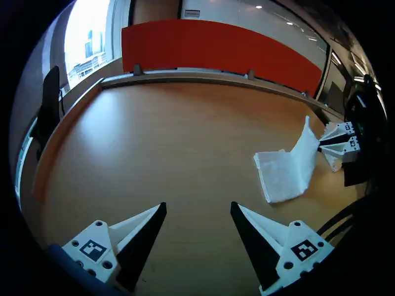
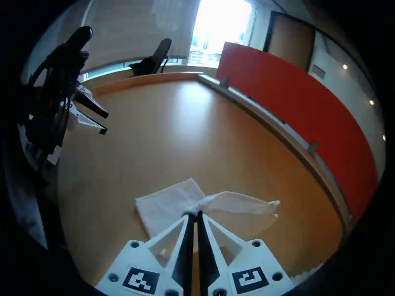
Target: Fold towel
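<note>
A white towel [image 1: 286,170] lies partly folded on the wooden table [image 1: 173,143], at the right in the left gripper view. My right gripper [image 1: 322,144] is shut on the towel's edge and holds that edge lifted off the table. In the right gripper view the towel [image 2: 173,204] lies just ahead of the right gripper [image 2: 194,215], whose fingers pinch a raised flap that runs off to the right. My left gripper [image 1: 198,208] hovers open over bare table, well left of the towel, with nothing between its fingers. It shows again at the far left as the left gripper [image 2: 101,121].
A red partition [image 1: 217,49] runs along the table's far edge, with a raised wooden rim [image 1: 64,123] at the side. A dark chair [image 2: 155,56] stands by the window. A person's dark sleeve [image 2: 54,93] holds the left gripper.
</note>
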`<state>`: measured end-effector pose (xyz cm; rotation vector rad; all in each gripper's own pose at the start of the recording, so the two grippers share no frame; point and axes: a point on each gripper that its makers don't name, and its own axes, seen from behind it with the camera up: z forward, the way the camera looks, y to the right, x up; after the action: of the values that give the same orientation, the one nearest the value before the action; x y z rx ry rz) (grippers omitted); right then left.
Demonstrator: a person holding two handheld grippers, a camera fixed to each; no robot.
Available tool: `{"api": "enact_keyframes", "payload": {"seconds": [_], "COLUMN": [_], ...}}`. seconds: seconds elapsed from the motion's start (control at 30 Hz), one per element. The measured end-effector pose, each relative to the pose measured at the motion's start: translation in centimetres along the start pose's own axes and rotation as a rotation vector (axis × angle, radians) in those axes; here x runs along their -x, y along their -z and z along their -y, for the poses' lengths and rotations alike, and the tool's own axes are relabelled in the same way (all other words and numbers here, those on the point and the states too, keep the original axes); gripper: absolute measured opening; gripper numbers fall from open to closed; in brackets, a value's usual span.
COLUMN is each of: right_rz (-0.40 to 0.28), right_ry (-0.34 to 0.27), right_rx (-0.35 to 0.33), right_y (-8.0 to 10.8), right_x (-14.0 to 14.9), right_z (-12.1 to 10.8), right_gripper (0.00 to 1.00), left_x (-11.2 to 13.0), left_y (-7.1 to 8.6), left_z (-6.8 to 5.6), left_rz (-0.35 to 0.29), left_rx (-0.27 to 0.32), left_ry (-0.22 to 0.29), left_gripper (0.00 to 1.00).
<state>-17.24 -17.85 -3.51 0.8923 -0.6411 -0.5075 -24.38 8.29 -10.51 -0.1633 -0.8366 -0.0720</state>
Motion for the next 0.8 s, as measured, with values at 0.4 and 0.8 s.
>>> {"api": "enact_keyframes", "payload": {"seconds": [0.4, 0.8], "right_rz": [0.020, 0.070], "right_ry": [0.005, -0.051], "right_rx": [-0.077, -0.083], "right_y": [-2.3, -2.5], "right_x": [0.1, 1.8], "right_z": [3.1, 3.4], "right_gripper": [0.05, 0.76], "left_x": [0.1, 0.5], "left_y": [0.7, 0.8], "left_z": [1.5, 2.2], "left_rz": [-0.004, -0.001], "left_rx": [-0.022, -0.034], "left_ry": [0.018, 0.027], "left_gripper": [0.97, 0.97]}}
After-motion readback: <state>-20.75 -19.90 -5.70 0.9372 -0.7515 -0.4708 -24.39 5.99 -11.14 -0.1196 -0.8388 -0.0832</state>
